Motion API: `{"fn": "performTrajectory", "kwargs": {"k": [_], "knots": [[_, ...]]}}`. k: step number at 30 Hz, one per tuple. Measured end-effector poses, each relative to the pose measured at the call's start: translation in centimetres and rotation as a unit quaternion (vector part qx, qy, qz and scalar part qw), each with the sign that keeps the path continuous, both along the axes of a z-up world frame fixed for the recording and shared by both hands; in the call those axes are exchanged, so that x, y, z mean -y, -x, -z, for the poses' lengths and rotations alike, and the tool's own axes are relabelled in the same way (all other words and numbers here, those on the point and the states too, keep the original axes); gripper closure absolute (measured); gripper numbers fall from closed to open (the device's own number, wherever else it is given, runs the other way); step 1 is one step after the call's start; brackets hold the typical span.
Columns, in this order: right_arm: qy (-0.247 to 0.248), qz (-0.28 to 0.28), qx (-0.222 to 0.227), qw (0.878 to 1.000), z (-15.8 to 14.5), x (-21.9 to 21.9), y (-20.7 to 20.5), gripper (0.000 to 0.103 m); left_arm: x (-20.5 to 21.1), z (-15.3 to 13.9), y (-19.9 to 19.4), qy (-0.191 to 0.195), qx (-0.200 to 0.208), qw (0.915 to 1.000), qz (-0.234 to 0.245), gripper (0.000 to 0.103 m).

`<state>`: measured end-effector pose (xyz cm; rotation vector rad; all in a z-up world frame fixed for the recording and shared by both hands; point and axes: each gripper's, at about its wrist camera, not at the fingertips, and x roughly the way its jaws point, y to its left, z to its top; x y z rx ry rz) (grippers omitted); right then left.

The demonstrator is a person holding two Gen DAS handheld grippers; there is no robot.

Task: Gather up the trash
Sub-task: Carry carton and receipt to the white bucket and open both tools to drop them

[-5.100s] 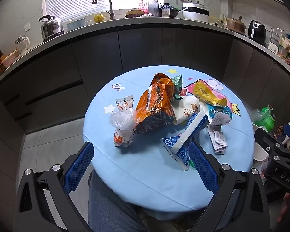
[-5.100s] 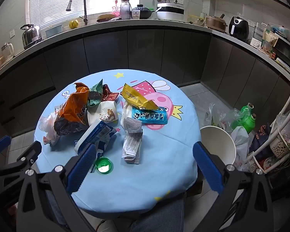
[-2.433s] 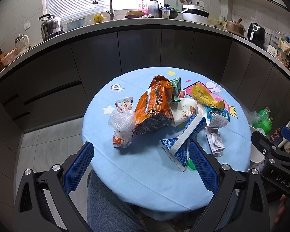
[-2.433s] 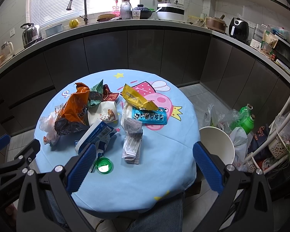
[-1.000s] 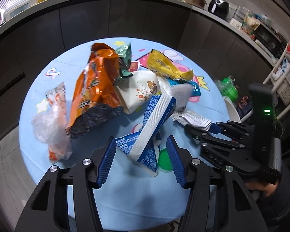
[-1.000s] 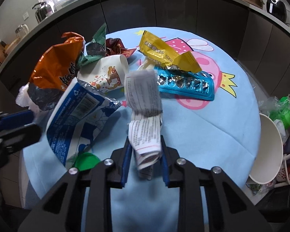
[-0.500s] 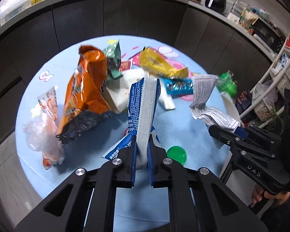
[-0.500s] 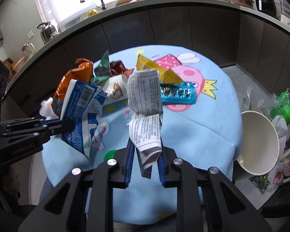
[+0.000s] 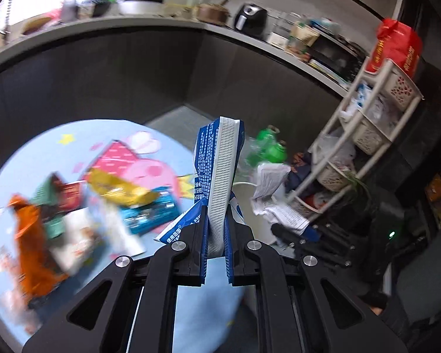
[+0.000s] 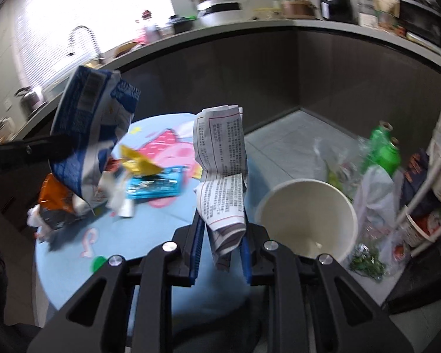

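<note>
Two grippers each held a piece of trash above a round blue table (image 10: 150,235). In the left wrist view, the left gripper (image 9: 216,253) at lower centre was clenched on a flattened blue and white carton (image 9: 219,170), which stood up through the middle of the frame. In the right wrist view, the right gripper (image 10: 220,250) at lower centre grasped a folded printed leaflet (image 10: 222,173). A white bin (image 10: 305,220) sat at right of centre beside the table. Blurred wrappers lay on the table at left, among them an orange bag (image 9: 29,247) and a teal blister pack (image 10: 154,188).
</note>
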<state>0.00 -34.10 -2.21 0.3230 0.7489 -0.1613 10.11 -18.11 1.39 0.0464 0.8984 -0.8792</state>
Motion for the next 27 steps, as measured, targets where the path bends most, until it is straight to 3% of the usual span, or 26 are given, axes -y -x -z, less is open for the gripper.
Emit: {"fn": "performTrajectory", "kwargs": {"k": [5, 12, 15, 19, 24, 27], "knots": [[-0.015, 0.067, -0.038, 0.997, 4.2, 5.6, 2.0, 0.08, 7.9, 2.6, -2.0, -0.003, -0.044, 0.9972, 0.059, 0.095], [-0.05, 0.1, -0.071, 0.991, 9.3, 10.2, 2.6, 0.079, 17.3, 8.8, -3.5, -0.065, -0.079, 0.988, 0.116, 0.095], [-0.06, 0.097, -0.088, 0.99, 10.9, 10.8, 1.7, 0.079, 19.8, 12.1, -3.9, -0.104, -0.097, 0.9818, 0.126, 0.095], [-0.059, 0.085, -0.103, 0.989, 12.6, 11.2, 0.8, 0.077, 21.7, 14.2, -3.5, -0.145, -0.082, 0.9766, 0.136, 0.094], [-0.068, 0.082, -0.108, 0.988, 13.9, 12.0, 0.3, 0.076, 23.2, 15.0, -3.6, -0.16, -0.072, 0.9749, 0.136, 0.094], [-0.066, 0.083, -0.109, 0.988, 14.1, 12.4, 0.2, 0.069, 24.0, 15.2, -3.8, -0.173, -0.061, 0.9738, 0.135, 0.092]]}}
